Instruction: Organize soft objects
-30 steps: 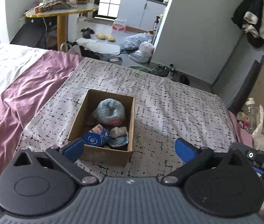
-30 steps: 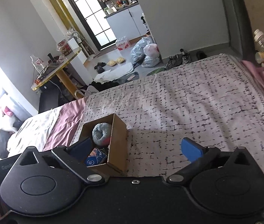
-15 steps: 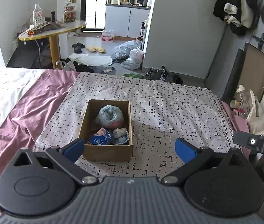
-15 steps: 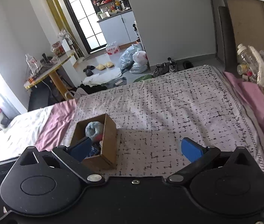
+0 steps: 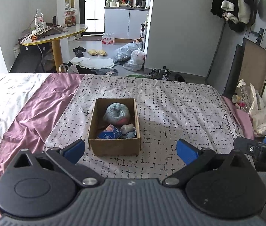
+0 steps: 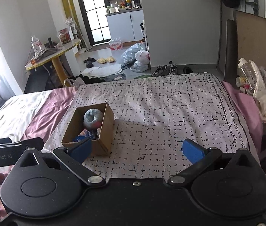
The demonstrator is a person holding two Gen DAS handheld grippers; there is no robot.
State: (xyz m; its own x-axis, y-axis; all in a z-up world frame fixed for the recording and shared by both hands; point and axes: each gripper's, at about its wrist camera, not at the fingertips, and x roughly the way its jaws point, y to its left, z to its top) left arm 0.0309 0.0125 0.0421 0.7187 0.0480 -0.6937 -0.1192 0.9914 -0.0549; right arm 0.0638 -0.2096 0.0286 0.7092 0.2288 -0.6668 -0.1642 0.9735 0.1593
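Note:
A brown cardboard box (image 5: 114, 146) stands on the patterned bedspread (image 5: 170, 109). Inside lie a rolled blue-grey and pink soft bundle (image 5: 116, 112), a blue packet (image 5: 107, 134) and a small grey rolled item (image 5: 127, 129). My left gripper (image 5: 131, 149) is open and empty, held back from the box's near wall. My right gripper (image 6: 136, 148) is open and empty, to the right of the box (image 6: 104, 130); the bundle (image 6: 92, 118) shows inside it.
A pink sheet (image 5: 38, 109) and white bedding (image 5: 4, 90) lie to the left. Bottles and bags (image 5: 249, 101) crowd the bed's right edge. A yellow-rimmed round table (image 5: 57, 33), shoes and plastic bags (image 5: 133, 56) are on the floor beyond the bed.
Both grippers have pulled back and risen away from the box, which now looks smaller and farther. Both stay open and empty. The box contents have not moved.

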